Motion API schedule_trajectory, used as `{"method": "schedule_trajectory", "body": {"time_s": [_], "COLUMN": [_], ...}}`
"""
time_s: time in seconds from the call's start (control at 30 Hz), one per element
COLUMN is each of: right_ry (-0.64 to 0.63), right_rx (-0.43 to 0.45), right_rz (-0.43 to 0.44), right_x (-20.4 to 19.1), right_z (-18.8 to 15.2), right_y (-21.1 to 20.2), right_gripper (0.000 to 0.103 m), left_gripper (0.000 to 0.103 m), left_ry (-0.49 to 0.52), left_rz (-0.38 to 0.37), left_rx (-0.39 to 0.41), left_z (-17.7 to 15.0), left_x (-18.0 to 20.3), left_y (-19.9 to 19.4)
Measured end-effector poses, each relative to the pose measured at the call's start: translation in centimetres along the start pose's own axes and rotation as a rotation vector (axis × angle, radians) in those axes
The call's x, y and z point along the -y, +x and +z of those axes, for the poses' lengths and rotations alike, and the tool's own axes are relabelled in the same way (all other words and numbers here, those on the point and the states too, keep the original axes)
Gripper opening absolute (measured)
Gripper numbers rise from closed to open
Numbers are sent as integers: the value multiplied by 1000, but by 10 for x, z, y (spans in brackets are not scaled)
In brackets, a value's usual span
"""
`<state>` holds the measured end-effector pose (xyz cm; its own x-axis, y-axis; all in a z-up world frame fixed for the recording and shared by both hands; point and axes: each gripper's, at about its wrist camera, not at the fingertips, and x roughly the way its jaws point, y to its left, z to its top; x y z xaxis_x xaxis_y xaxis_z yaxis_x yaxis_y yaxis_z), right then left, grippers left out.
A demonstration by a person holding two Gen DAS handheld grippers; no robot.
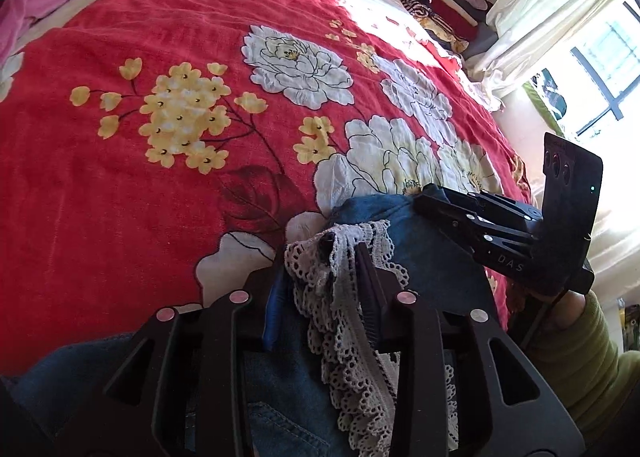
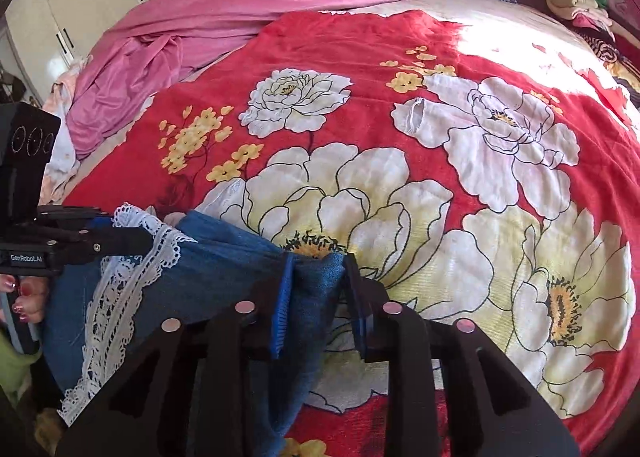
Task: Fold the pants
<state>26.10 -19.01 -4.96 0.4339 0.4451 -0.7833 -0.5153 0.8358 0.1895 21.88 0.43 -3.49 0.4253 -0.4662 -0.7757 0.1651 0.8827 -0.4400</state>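
Left wrist view: denim pants (image 1: pixel 432 257) bunched at near edge of bed (image 1: pixel 120 197). Left gripper (image 1: pixel 324 277) clamped on lace-trimmed hem, right gripper (image 2: pixel 316 281) clamped on plain denim corner. Risk: thin lace slips from pads, edges misalign when lifted.

Blue denim pants (image 2: pixel 240 257) of coarse matt weave are edged with openwork white lace trim (image 1: pixel 352 337). The red flower-printed bedspread (image 1: pixel 120 197) is seen as soft, slightly fuzzy woven cloth. Both the left claw (image 1: pixel 344 249) and the right claw (image 2: pixel 316 269) are made of matt black plastic, studded with shiny metal pins.
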Motion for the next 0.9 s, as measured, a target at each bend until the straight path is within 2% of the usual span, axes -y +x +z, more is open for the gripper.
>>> {"method": "schedule_trajectory", "body": {"time_s": [0.03,0.07,0.17,0.23,0.37,0.53,0.63,0.73,0.9], "right_ry": [8,29,87,92,97,101,113,115,96], "right_rx": [10,27,76,98,132,138,126,122,121], "right_rz": [-18,-32,-13,-23,-5,-17,-17,-17,-14], "right_x": [2,5,13,12,1,-12,-15,-20,-31], "right_z": [0,-1,-5,-11,-29,-58,-72,-82,-92], "right_y": [-4,-10,-31,-46,-75,-97,-103,-108,-115], "right_gripper": [49,59,60,63,73,80,80,87,88], "left_gripper": [32,35,36,37,43,53,61,71,88], "left_ry": [-1,-8,-15,-13,-20,-33,-32,-41,-38], "left_rz": [-2,-3,10,28,30,29,40,33,52], "left_rx": [4,7,29,46,72,75,78,83,68], "left_z": [-1,-3,-8,-13,-27,-51,-63,-74,-89], "left_x": [-1,-3,-4,-2,5,17,24,29,39], "left_y": [-3,-6,-21,-33,-53,-67,-74,-80,-86]}}
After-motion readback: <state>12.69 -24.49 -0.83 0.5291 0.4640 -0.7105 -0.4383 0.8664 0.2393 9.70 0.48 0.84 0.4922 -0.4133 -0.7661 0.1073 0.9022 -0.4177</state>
